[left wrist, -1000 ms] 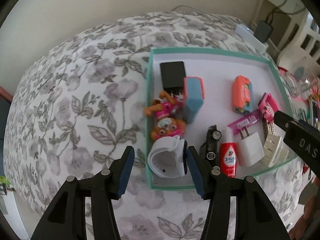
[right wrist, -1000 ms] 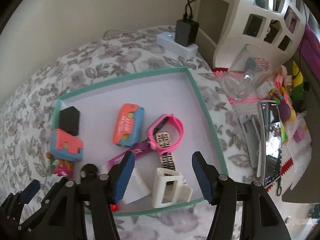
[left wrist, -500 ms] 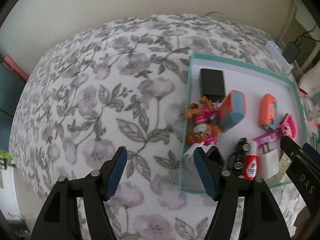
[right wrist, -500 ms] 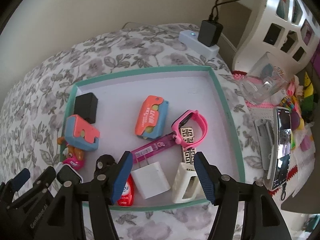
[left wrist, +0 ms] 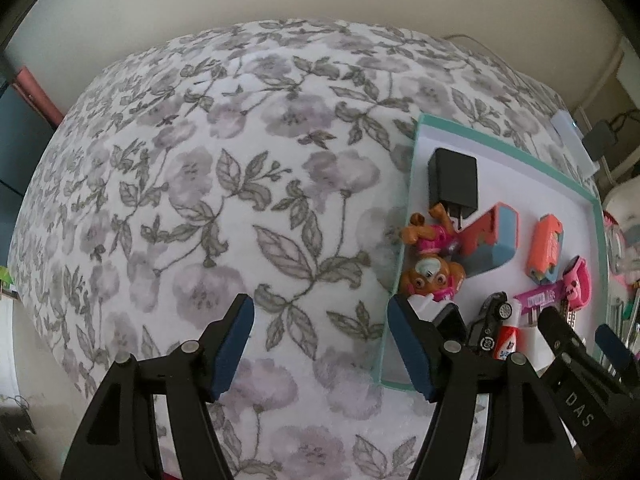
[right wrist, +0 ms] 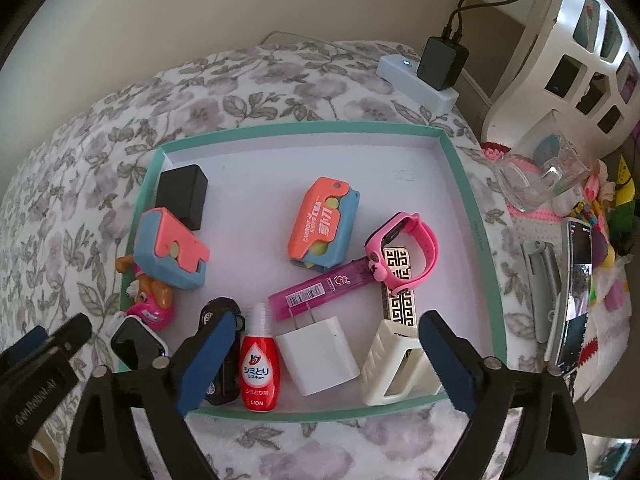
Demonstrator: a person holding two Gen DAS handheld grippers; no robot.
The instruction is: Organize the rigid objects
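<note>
Item: shallow teal-rimmed cardboard tray (right wrist: pixel 472 216) on a grey floral bedspread (left wrist: pixel 200 200), holding the task's small rigid objects.

Contents, all inside the rim: black rectangular charger block (right wrist: pixel 182 194); two orange-and-blue plastic folding cases (right wrist: pixel 324 224) (right wrist: pixel 170 248); pink silicone watch band (right wrist: pixel 404 252); translucent magenta tube (right wrist: pixel 324 290); white two-prong wall plug (right wrist: pixel 318 354); small red stain-remover bottle (right wrist: pixel 258 372); cream slotted plastic holder (right wrist: pixel 394 364); black toy car (right wrist: pixel 220 320); orange-and-pink toy puppy (left wrist: pixel 430 264) leaning on the left wall; white-cased smartwatch (right wrist: pixel 136 344) in the near left corner.

Step in hand, judged: gathering looks nearly or wholly finished; no loose object shows on the bedspread.

Left gripper (left wrist: pixel 320 344): fingers spread wide, holding nothing, hovering over bare bedspread just beside the tray's left wall.

Right gripper (right wrist: pixel 320 360): fingers spread wide, holding nothing, poised above the tray's near edge over bottle and plug.

Next move, judged: locate any remaining piece, or tidy the crowded near row; a steady descent is needed there.

Obstructions: objects along the near edge sit close together. Beside the tray: white power strip with black adapter (right wrist: pixel 424 76), clear glass (right wrist: pixel 548 172), phone (right wrist: pixel 576 296).
</note>
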